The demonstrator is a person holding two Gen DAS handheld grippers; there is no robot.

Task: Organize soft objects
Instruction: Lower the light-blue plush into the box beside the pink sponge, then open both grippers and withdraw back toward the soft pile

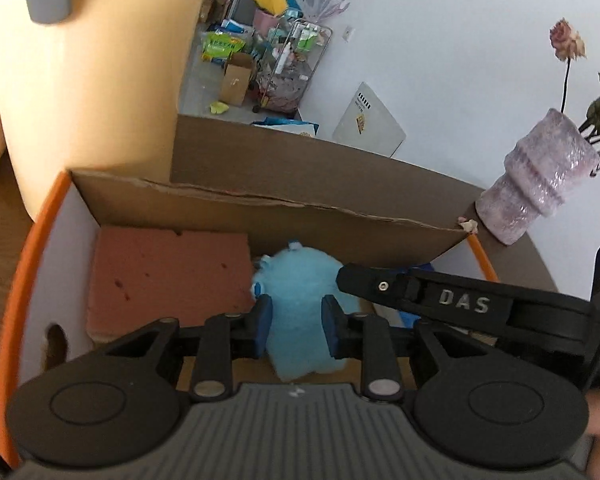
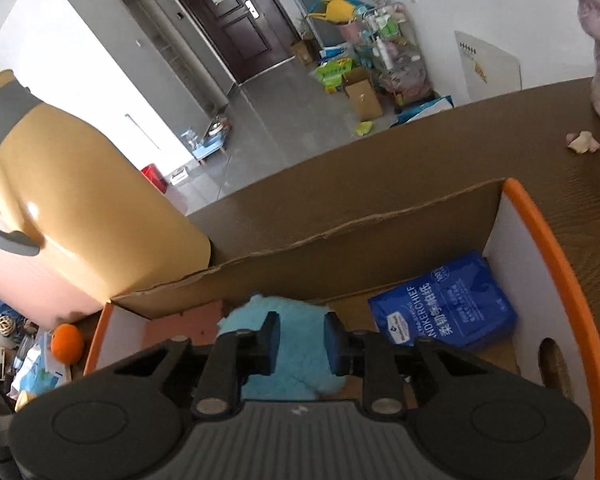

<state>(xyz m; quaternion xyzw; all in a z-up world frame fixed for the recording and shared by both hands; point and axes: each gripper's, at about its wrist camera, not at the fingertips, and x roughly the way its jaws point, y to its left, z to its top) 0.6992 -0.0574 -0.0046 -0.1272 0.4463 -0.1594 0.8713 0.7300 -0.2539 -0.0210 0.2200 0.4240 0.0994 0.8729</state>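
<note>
1. Presently, left tongs (image 1: 296,322): pads parted, straddling blue plush toy (image 1: 300,292); contact unclear.
2. Right tongs (image 2: 302,338): likewise parted over it.
3. Plush toy: mid cardboard box (image 2: 380,216), between pink sponge (image 1: 168,276) and blue tissue pack (image 2: 444,304).
4. Box: on bench (image 2: 560,184).

Count, box contents: one cardboard box (image 2: 556,248) on the table. Inside it: one light-blue plush toy (image 1: 300,308), one pink foam block (image 1: 168,280) at its 9 o'clock, one blue tissue pack (image 2: 444,308) at its 3 o'clock. Outside the box: one yellow jug (image 2: 88,220), one purple vase (image 1: 540,180), one orange (image 2: 65,342).
</note>
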